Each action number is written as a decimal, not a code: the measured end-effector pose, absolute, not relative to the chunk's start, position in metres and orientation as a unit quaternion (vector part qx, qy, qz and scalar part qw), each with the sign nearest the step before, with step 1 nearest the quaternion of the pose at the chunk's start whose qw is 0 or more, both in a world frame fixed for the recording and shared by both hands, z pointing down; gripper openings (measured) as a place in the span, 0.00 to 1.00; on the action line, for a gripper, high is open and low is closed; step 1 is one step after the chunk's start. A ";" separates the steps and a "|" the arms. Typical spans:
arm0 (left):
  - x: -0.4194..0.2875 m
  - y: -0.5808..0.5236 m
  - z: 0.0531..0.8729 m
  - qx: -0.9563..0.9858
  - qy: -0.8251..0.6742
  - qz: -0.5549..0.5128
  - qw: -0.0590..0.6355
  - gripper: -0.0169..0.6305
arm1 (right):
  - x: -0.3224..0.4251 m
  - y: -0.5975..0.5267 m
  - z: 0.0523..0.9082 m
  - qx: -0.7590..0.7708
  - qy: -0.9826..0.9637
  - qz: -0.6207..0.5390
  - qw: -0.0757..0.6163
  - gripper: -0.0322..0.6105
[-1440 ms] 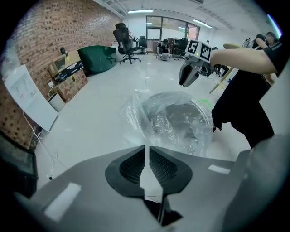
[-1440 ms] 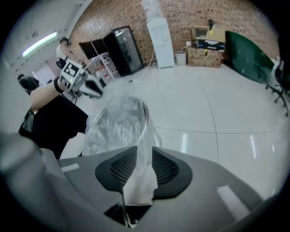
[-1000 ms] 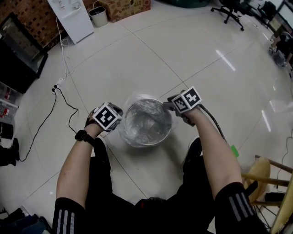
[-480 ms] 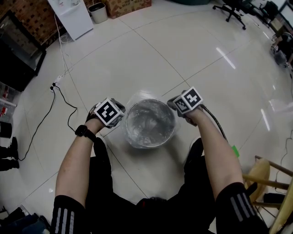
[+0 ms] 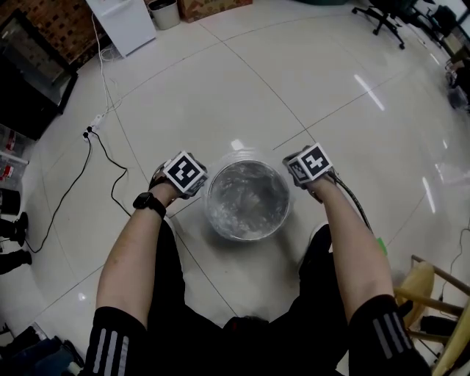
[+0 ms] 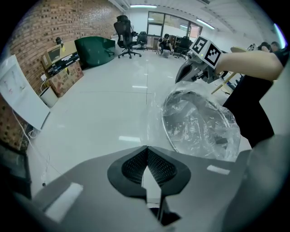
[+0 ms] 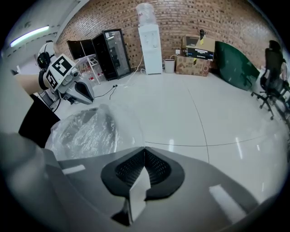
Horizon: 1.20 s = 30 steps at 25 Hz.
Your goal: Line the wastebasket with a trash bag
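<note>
A round wastebasket (image 5: 218, 226) stands on the floor between my feet, with a clear trash bag (image 5: 246, 198) inside it and folded over its rim. My left gripper (image 5: 192, 183) is at the basket's left side, pointing steeply down. In the left gripper view its jaws (image 6: 146, 148) are shut and the bag's film (image 6: 199, 122) runs up to their tip. At the basket's right side is my right gripper (image 5: 295, 176). Its jaws (image 7: 144, 149) are also shut, with the bag's thin edge (image 7: 86, 131) reaching them.
A power strip with a black cable (image 5: 92, 132) lies on the white tiles at the left. A white water dispenser (image 5: 121, 22) and a small bin (image 5: 163, 11) stand at the far wall. A wooden chair (image 5: 433, 286) is at the lower right, and an office chair (image 5: 378, 15) is far right.
Both grippers have sunk lower beside the basket. The bag's loose edge, puffed out round the rim before, now lies closer against the basket.
</note>
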<state>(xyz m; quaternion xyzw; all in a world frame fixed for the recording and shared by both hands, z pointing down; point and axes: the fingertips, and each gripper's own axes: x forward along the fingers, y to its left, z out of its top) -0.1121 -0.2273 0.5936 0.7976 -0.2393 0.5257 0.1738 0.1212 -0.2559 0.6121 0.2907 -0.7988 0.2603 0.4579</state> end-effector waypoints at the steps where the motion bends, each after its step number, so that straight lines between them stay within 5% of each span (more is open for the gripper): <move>1: -0.114 -0.224 0.600 0.793 -0.234 0.530 0.189 0.02 | 0.122 -0.258 0.616 0.290 -0.797 0.261 0.461 0.06; 7: -0.125 -0.202 0.640 0.751 -0.202 0.568 0.270 0.02 | 0.127 -0.260 0.643 0.288 -0.781 0.278 0.479 0.06; 17: -0.107 -0.185 0.659 0.762 -0.148 0.564 0.280 0.07 | 0.131 -0.230 0.676 0.237 -0.763 0.304 0.519 0.08; 21: -0.103 -0.183 0.659 0.760 -0.153 0.566 0.279 0.09 | 0.138 -0.242 0.663 0.266 -0.767 0.306 0.498 0.22; 30: -0.122 -0.206 0.633 0.786 -0.211 0.526 0.248 0.15 | 0.155 -0.257 0.615 0.301 -0.788 0.280 0.458 0.23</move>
